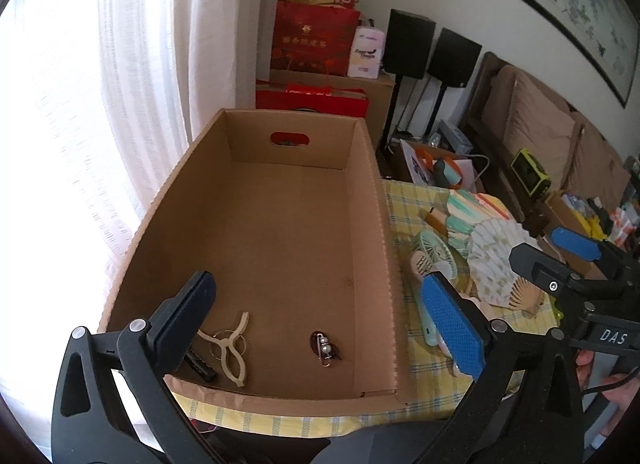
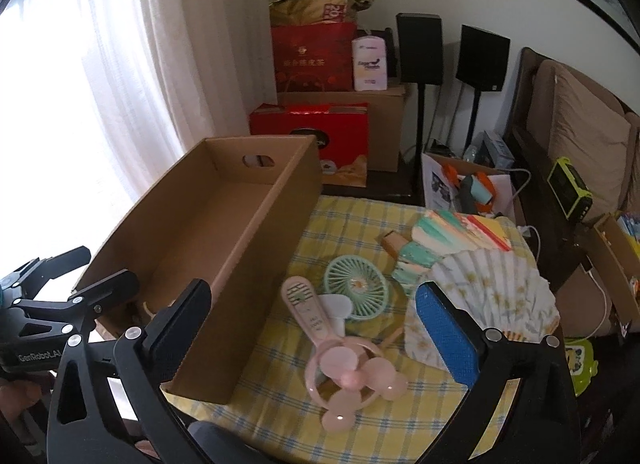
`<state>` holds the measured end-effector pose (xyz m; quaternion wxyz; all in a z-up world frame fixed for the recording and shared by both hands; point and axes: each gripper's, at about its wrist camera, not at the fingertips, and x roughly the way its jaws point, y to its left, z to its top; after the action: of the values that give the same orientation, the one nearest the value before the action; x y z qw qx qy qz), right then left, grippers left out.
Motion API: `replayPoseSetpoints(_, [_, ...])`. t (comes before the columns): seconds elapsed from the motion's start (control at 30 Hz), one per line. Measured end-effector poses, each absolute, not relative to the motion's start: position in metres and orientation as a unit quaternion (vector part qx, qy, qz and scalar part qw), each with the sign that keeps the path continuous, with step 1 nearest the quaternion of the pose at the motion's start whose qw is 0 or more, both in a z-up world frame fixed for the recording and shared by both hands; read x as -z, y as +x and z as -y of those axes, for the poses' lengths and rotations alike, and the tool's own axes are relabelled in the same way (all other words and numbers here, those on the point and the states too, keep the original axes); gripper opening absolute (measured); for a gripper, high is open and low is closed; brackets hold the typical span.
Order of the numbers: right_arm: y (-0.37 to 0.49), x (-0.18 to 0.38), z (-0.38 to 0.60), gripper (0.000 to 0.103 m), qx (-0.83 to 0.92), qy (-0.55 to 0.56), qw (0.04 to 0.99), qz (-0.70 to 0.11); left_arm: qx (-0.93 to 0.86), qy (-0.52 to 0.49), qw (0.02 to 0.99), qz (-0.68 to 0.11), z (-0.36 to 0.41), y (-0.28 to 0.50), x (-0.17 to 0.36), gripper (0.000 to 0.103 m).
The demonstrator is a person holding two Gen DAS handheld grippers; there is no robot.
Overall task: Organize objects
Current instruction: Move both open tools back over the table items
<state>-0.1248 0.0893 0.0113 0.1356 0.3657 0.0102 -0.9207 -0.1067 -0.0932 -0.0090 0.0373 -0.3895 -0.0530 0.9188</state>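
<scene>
An open cardboard box (image 1: 372,224) (image 2: 264,232) stands on the left of a yellow checked cloth. Inside lie a cream hair claw (image 1: 232,348), a black clip (image 1: 200,364) and a dark red pearl hair clip (image 1: 325,348). My left gripper (image 1: 324,324) is open and empty above the box's near end. My right gripper (image 2: 316,328) is open and empty above a pink handheld fan (image 2: 340,368). A mint handheld fan (image 2: 354,290), a white floral folding fan (image 2: 492,296) and a mint and pink folding fan (image 2: 444,236) lie beyond it.
The cloth-covered table (image 2: 360,424) ends close in front. Red gift boxes (image 2: 312,136), speakers on stands (image 2: 420,48), a paper bag (image 2: 460,184) and a sofa (image 2: 580,136) stand behind. A bright curtained window (image 1: 80,104) is at the left.
</scene>
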Motion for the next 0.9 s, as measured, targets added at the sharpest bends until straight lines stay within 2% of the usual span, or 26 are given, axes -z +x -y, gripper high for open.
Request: replayPoseSetpoints(0.9, [-0.101, -0.01, -0.19, 0.103, 0.93, 0.362, 0.07, 0.003, -0.905, -0.404, 0.129, 0.023, 0.003, -0.105, 0.024, 0.103])
